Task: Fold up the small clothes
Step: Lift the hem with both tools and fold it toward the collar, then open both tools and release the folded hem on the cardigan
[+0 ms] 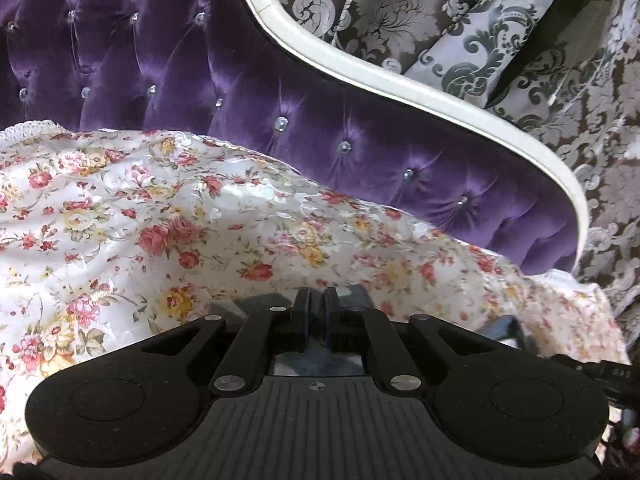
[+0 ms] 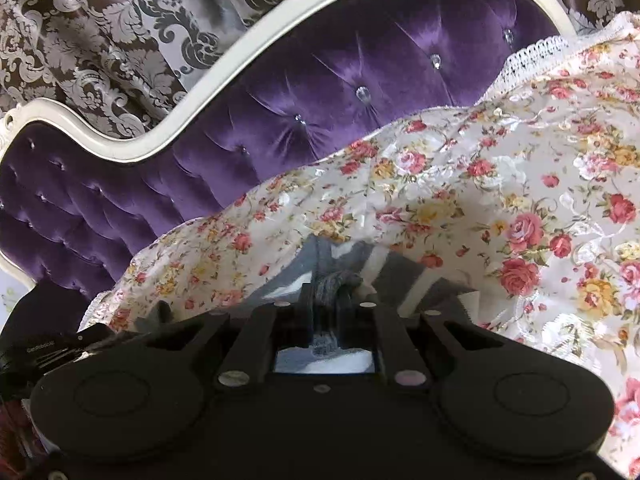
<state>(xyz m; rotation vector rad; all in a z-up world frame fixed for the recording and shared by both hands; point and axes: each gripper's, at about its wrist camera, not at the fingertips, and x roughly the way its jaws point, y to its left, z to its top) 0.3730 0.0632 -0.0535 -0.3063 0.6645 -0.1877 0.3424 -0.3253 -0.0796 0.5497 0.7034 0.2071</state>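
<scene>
Left gripper: fingers nearly together, thin gap btwn tips, nothing seen in gap. Right gripper: fingers clamped on bunched grey-blue cloth.

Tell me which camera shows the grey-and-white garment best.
The right wrist view: the grey-and-white garment is bunched between the right gripper fingers and spreads out beyond. The left wrist view shows only a dark sliver near the left gripper.

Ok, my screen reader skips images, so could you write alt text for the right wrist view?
The right gripper pinches a bunched grey-and-white garment over a floral bedspread. Behind it stand a tufted purple headboard and patterned curtains.
</scene>
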